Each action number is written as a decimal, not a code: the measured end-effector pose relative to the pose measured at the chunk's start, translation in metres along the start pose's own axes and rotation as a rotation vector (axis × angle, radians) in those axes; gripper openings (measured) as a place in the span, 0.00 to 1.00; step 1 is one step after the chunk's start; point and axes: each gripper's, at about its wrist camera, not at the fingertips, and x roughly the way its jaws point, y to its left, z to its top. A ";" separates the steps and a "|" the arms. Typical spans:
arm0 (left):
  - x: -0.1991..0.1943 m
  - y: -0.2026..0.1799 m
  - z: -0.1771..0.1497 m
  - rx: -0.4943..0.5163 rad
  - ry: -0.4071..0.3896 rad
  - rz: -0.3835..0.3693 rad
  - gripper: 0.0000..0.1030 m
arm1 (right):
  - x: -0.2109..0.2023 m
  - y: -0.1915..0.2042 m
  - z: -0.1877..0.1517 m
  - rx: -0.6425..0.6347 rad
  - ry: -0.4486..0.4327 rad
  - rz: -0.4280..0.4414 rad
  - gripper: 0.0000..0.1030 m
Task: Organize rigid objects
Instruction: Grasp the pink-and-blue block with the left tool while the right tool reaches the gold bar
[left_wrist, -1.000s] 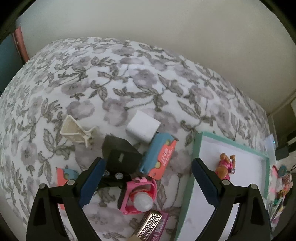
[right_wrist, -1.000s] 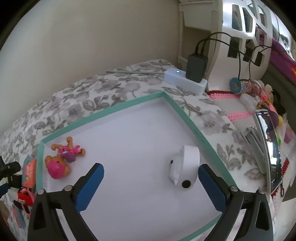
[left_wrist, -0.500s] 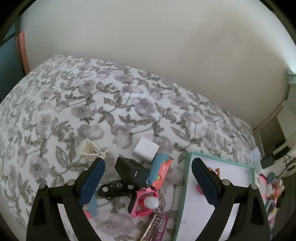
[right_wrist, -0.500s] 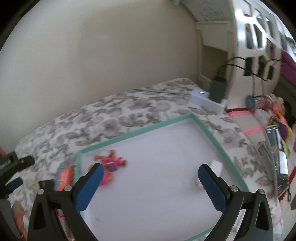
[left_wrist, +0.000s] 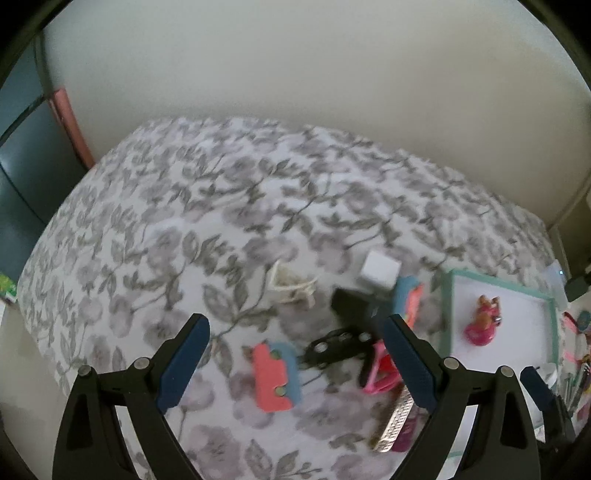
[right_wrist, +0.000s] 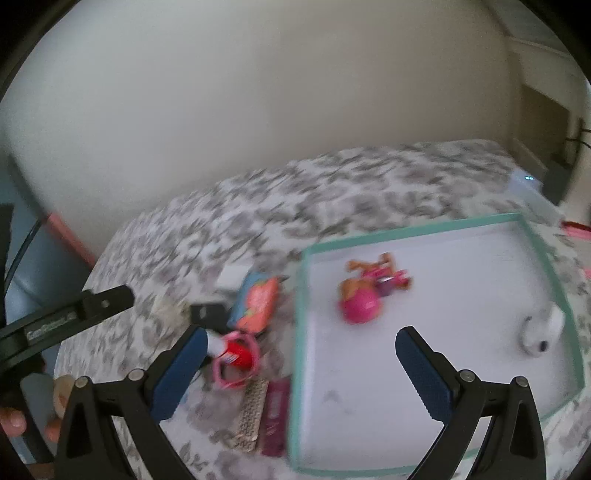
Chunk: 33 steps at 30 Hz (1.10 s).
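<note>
The left claw (left_wrist: 295, 354) is spread wide and empty, hanging over the flowered bed (left_wrist: 184, 229), and the loose pile lies just ahead of it and to its right. Nearest, between its fingers, is the coral-and-blue piece (left_wrist: 275, 376), lying flat with its long axis running roughly away from the claw. Past it sit the black bracket (left_wrist: 338, 349) and black block (left_wrist: 352, 304), then the cream clip (left_wrist: 291, 286) and white cube (left_wrist: 380, 267) farther out. The right claw (right_wrist: 299, 369) is also wide and empty, over the left rim of the teal tray (right_wrist: 406, 232), which already holds a doll (right_wrist: 369, 288) and a white gadget (right_wrist: 541, 328). The pile lies left of that tray, so I judge the left claw the nearer one for the next pick, with the carry going rightward into the tray.
</note>
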 end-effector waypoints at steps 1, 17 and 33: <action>0.006 0.006 -0.002 -0.015 0.024 -0.003 0.92 | 0.002 0.006 -0.002 -0.021 0.011 0.004 1.00; 0.071 0.026 -0.030 -0.076 0.240 0.027 0.92 | 0.046 0.038 -0.035 -0.130 0.248 0.035 0.70; 0.104 0.032 -0.046 -0.115 0.330 0.012 0.70 | 0.067 0.048 -0.051 -0.157 0.365 0.040 0.37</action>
